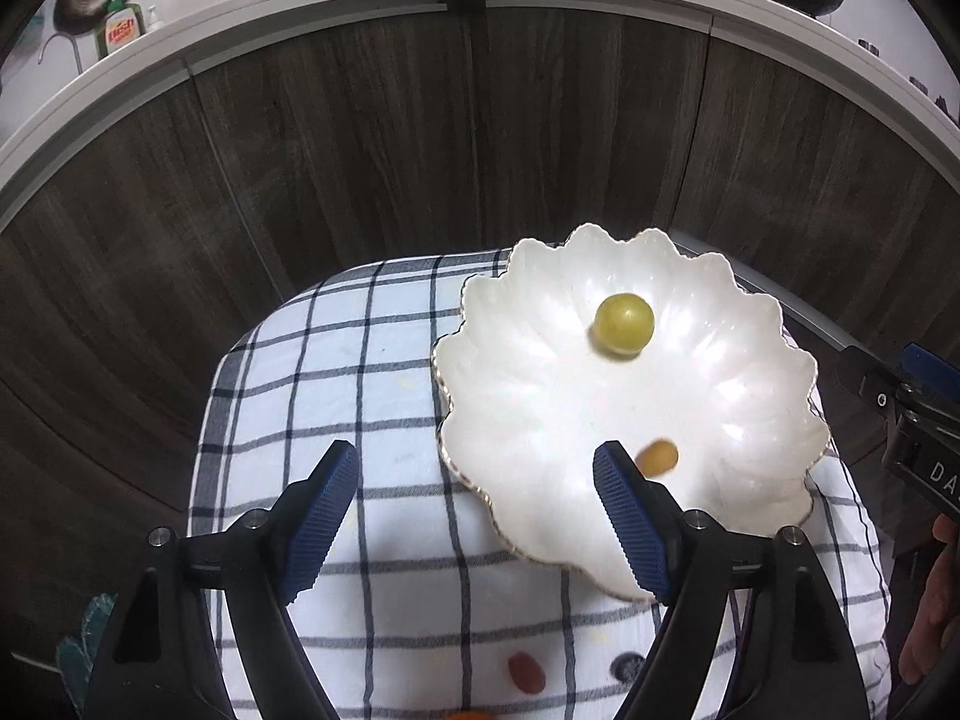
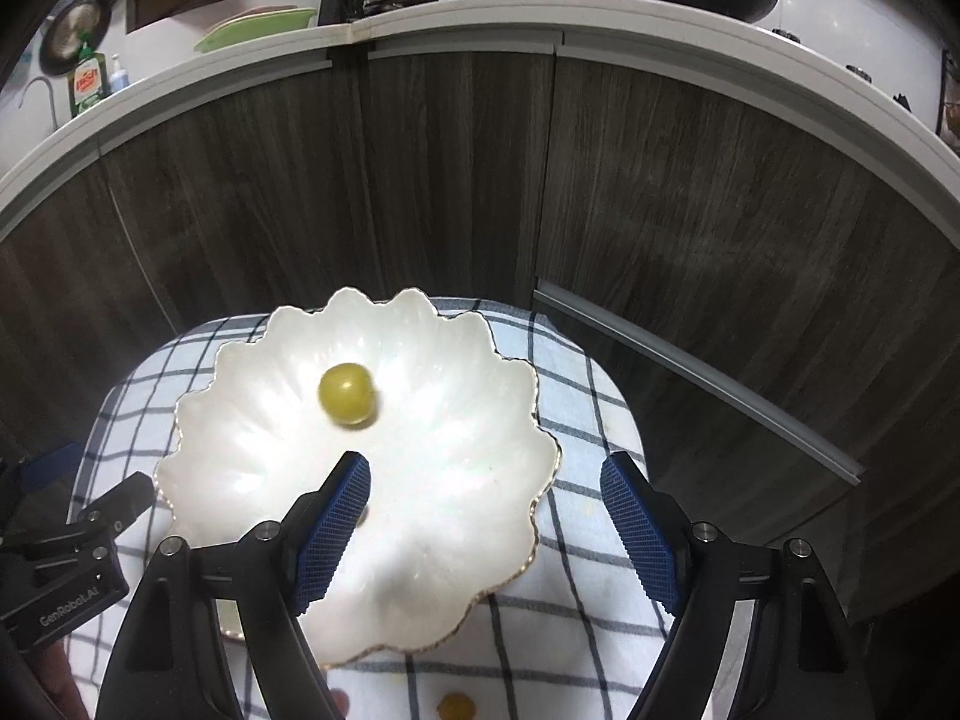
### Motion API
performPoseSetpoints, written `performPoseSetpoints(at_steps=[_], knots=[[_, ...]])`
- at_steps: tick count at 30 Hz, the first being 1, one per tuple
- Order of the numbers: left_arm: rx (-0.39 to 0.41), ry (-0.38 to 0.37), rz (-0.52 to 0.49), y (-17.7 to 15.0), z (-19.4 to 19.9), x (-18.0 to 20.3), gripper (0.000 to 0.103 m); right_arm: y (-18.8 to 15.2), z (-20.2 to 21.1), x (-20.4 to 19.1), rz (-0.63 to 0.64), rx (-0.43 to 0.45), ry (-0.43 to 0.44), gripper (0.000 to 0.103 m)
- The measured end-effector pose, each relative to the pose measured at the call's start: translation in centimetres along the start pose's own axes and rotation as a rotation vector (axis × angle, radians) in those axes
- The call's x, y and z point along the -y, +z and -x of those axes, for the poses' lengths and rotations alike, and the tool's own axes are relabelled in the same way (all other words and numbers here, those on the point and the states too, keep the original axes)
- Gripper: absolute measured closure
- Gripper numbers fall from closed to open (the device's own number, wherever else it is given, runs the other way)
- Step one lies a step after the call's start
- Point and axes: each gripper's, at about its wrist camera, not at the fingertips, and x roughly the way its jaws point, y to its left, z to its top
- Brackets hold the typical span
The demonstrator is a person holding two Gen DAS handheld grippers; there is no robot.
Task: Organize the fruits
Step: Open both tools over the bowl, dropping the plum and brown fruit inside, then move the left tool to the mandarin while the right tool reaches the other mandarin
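On the checked cloth (image 1: pixel 360 396) covering a small table, a white scalloped dish (image 1: pixel 540 396) is being shown with a green grape (image 1: pixel 624 324) lying in its far half and a small orange fruit (image 1: pixel 657 458) lying nearer, blurred. Above the near edge of the dish, the left gripper (image 1: pixel 477 525) is being held with its fingers released and spread wide, nothing being gripped between them; the orange fruit is being seen just beyond the tip of its right-hand finger (image 1: pixel 630 528), outside the gap, and the grape well ahead. Nearer the camera, a red fruit (image 1: pixel 527 673) and a dark one (image 1: pixel 627 667) are lying on the cloth. Over the same dish (image 2: pixel 252 456), the right gripper (image 2: pixel 486 531) is likewise being held open and empty, the grape (image 2: pixel 349 393) lying ahead of its left-hand finger (image 2: pixel 333 531), not between the two. A yellow fruit (image 2: pixel 455 707) is resting on the cloth (image 2: pixel 576 612) near the bottom edge.
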Motion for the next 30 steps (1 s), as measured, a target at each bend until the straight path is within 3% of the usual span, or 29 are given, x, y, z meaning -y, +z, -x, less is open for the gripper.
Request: performPoseSetpoints(at_steps=[30], knots=[[-0.017, -0.027, -0.042, -6.8, 4.7, 0.5, 0.023, -5.8, 5.9, 0.5, -0.007, 0.003, 0.046, 0.023]])
